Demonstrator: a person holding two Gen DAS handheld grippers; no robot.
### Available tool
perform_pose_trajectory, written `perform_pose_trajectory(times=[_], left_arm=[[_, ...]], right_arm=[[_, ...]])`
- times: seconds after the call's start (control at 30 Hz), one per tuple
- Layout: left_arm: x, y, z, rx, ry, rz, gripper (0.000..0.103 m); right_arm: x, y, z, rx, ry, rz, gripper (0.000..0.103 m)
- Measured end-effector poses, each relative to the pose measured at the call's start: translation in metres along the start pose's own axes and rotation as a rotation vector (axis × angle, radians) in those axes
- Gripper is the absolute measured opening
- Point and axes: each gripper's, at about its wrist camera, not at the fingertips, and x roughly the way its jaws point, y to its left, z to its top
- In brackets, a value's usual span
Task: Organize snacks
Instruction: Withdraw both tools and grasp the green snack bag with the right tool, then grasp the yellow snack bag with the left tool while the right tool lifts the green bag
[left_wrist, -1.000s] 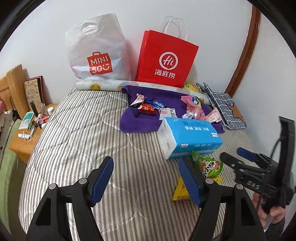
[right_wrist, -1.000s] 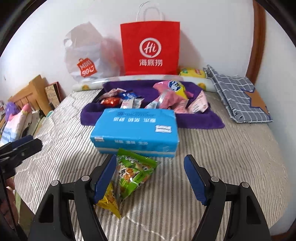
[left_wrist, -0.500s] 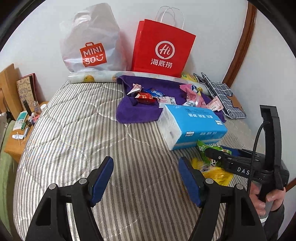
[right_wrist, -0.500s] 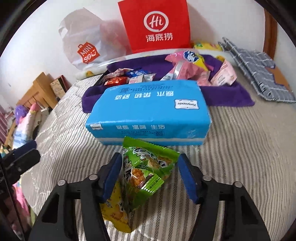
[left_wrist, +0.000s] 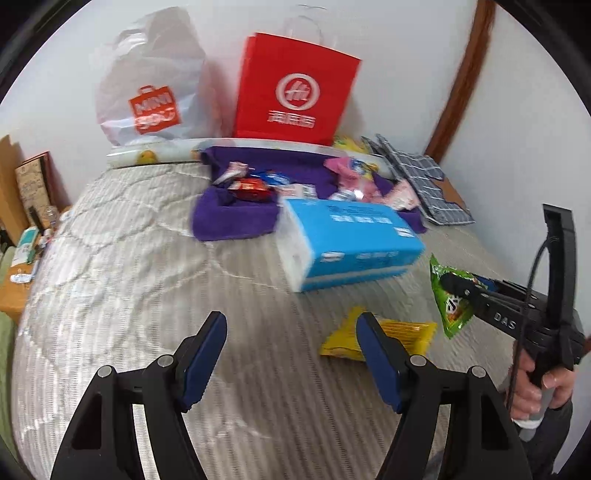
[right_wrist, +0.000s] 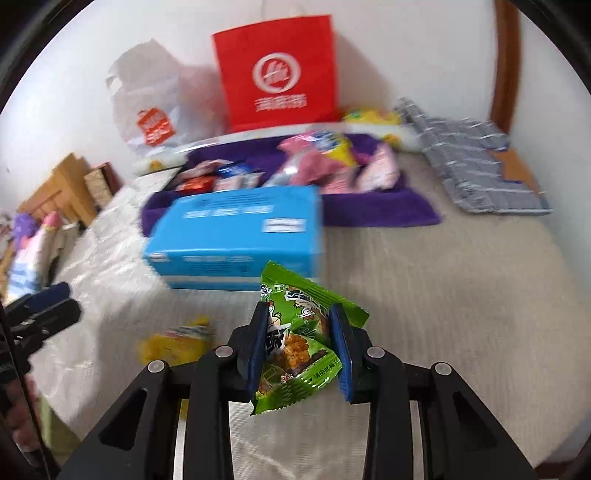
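Sitting between the two blue pads of the right gripper (right_wrist: 299, 343), the green snack packet (right_wrist: 295, 332) is squeezed from both sides as the jaws close on it, its upper corner poking out toward 12 o'clock and its lower edge hanging toward 6. In the left wrist view the same green snack packet (left_wrist: 452, 299) hangs clear of the bed at 3 o'clock, pinched at the tip of the right gripper (left_wrist: 454, 286), with a hand (left_wrist: 539, 387) wrapped around the handle below it.

At 9 o'clock of the held packet lies a yellow snack packet (right_wrist: 177, 343) flat on the striped mattress (right_wrist: 443, 295); it is blurred here. The left wrist view shows that yellow snack packet (left_wrist: 402, 332) more sharply, just behind the right-hand finger of the left gripper (left_wrist: 291, 350), whose jaws stand apart with nothing between them.

At 12 o'clock of the green packet rests a blue tissue pack (right_wrist: 236, 236), and beyond it a purple towel (right_wrist: 388, 214) scattered with small wrapped snacks. A red paper bag (right_wrist: 277, 74) and a white plastic bag (right_wrist: 147, 99) lean on the wall behind. Only the right wrist view shows the left gripper (right_wrist: 44, 310) from the side, at 9 o'clock.
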Motion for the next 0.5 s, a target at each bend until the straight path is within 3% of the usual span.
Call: perform_pose_trajectory(times=[0.13, 0.27, 0.4, 0.5], left_arm=[[0.007, -0.028, -0.003, 0.052, 0.018, -0.054, 0.079], [0.016, -0.057, -0.006, 0.117, 0.029, -0.086, 0.082], [0.034, -0.075, -0.010, 0.159, 0.061, -0.072, 0.083], [0.050, -0.080, -0.014, 0.160, 0.081, -0.021, 0.082]], right_arm=[[-0.002, -0.032, -0.009, 0.018, -0.010, -0.110, 0.033], [-0.006, -0.056, -0.015, 0.051, -0.014, -0.123, 0.033], [-0.008, -0.072, -0.018, 0.083, -0.023, -0.140, 0.033], [-0.006, -0.075, -0.020, 0.085, -0.022, -0.131, 0.033]])
